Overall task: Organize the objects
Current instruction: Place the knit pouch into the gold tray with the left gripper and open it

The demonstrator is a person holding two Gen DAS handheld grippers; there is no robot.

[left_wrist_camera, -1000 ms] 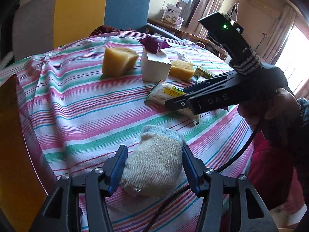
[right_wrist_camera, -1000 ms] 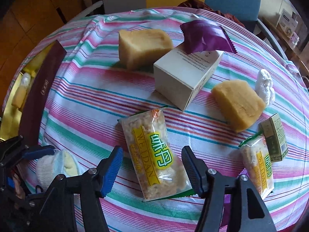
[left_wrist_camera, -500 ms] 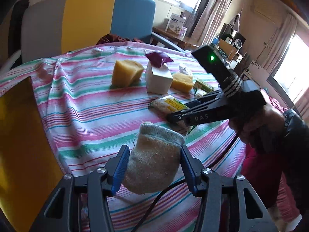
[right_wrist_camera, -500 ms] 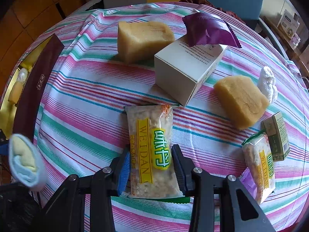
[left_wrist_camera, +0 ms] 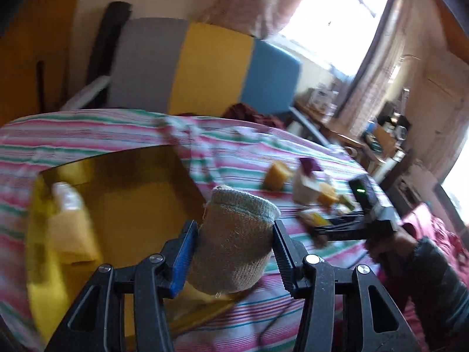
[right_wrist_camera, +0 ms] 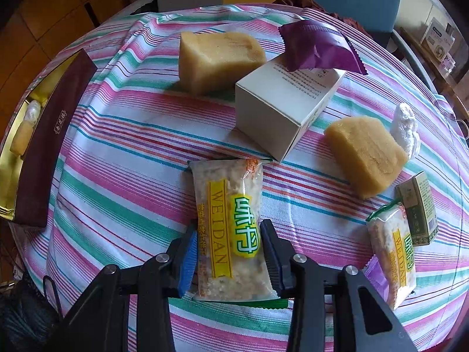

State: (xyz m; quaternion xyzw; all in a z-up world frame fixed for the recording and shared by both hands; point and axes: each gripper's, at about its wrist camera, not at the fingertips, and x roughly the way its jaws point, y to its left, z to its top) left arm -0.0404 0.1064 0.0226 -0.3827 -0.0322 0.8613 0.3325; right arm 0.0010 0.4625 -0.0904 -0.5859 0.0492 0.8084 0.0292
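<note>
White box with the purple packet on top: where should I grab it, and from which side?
Take the white box across its two long side walls, near the low bare end facing the camera, coming down from above. It lies flat and slanted, and the purple packet rests on its far end, so a near-end grip probably avoids it.

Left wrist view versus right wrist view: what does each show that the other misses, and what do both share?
Only the left wrist view shows the left gripper clamped on a rolled sock above the gold box, plus the right gripper's body from outside. Only the right wrist view shows the right gripper shut on the snack packet, a second packet and a small green carton. Both show the striped tablecloth, white box and purple wrapper.
</note>
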